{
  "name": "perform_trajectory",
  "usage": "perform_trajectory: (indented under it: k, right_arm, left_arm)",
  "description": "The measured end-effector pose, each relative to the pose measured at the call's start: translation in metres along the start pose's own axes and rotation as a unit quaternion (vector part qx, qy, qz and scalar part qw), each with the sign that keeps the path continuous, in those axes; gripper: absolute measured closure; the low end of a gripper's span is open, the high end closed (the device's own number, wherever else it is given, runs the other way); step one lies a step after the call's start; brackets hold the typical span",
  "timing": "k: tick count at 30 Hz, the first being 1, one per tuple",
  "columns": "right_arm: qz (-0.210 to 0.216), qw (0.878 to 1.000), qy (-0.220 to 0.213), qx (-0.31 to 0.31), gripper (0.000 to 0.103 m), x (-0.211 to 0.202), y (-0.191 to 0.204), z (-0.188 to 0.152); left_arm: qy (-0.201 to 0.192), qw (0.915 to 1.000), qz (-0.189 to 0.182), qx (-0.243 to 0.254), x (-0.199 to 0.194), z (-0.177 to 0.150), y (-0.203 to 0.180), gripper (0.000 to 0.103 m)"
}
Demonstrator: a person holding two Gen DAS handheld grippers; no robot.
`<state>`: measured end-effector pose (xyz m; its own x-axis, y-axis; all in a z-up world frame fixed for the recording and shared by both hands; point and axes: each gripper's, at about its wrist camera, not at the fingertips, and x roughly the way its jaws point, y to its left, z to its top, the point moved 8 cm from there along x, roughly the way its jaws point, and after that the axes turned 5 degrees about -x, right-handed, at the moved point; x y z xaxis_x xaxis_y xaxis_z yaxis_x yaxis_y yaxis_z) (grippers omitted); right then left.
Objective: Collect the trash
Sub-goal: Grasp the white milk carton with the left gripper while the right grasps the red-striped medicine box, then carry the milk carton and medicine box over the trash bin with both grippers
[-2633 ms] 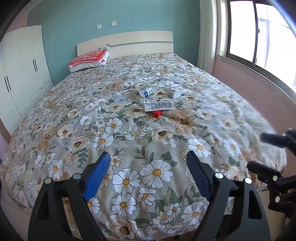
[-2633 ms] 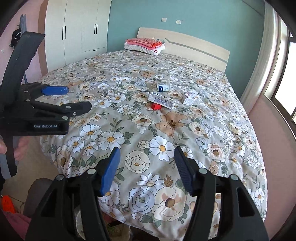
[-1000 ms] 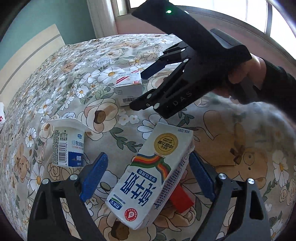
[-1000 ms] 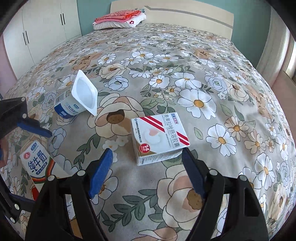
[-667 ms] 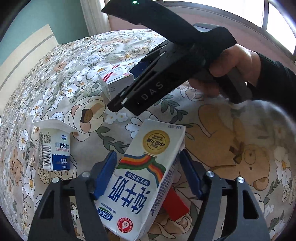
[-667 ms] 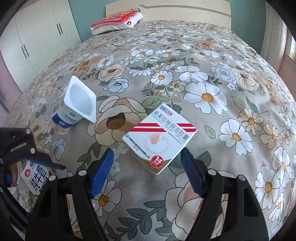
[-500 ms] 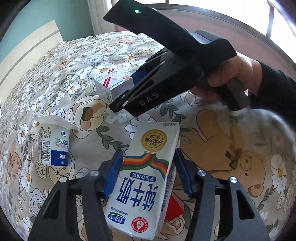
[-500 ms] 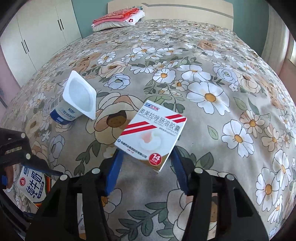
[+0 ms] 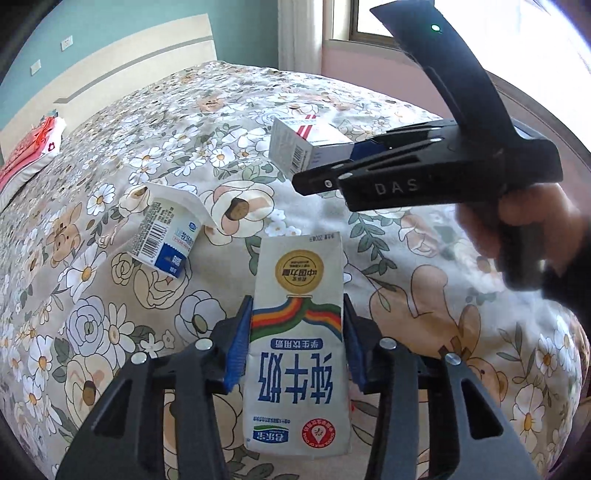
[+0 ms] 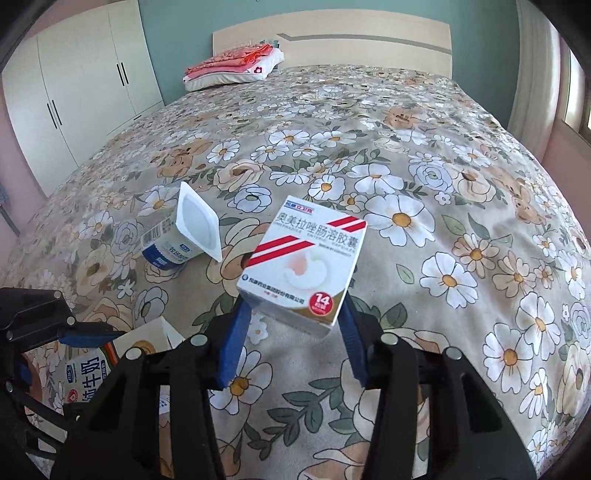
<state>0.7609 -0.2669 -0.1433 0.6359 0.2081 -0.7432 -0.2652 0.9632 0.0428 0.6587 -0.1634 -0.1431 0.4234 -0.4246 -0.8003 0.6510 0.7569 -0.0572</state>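
Note:
My left gripper (image 9: 297, 328) is shut on a white milk carton (image 9: 297, 339) with a rainbow print and holds it above the bed. My right gripper (image 10: 293, 314) is shut on a white medicine box (image 10: 304, 266) with red stripes, lifted off the cover. In the left wrist view the right gripper (image 9: 321, 177) shows at upper right with the box (image 9: 303, 146) in its tips. In the right wrist view the carton (image 10: 86, 376) and the left gripper show at lower left. A white yogurt cup (image 10: 184, 232) lies on its side on the bed, also in the left wrist view (image 9: 166, 232).
The bed (image 10: 461, 192) has a floral cover. A pillow with folded red cloth (image 10: 236, 66) lies by the headboard. White wardrobes (image 10: 74, 96) stand on the left, a curtain and window (image 9: 332, 22) on the far side.
Both grippers have closed on their items and lifted them: the left on the milk carton, the right on the medicine box. The red item under the carton is no longer seen.

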Motion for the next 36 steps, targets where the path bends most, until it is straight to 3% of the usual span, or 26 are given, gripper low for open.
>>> perform_trajectory:
  k: [10, 22, 29, 36]
  right_arm:
    - [-0.010, 0.999, -0.039, -0.011, 0.054, -0.109, 0.017, 0.019]
    - [-0.017, 0.993, -0.109, -0.051, 0.054, -0.308, 0.079, 0.017]
    - [-0.010, 0.986, -0.142, -0.083, 0.054, -0.417, 0.131, -0.018]
    - [-0.012, 0.981, -0.145, -0.127, 0.054, -0.486, 0.177, -0.083]
  left_arm:
    - [-0.059, 0.9976, 0.018, -0.031, -0.090, 0.035, -0.017, 0.056]
    - [-0.131, 0.9882, 0.071, -0.035, -0.250, 0.045, -0.076, 0.056]
    - [-0.167, 0.9806, 0.098, -0.034, -0.343, 0.021, -0.119, 0.056]
    - [-0.186, 0.9775, 0.096, -0.026, -0.402, -0.031, -0.163, 0.056]
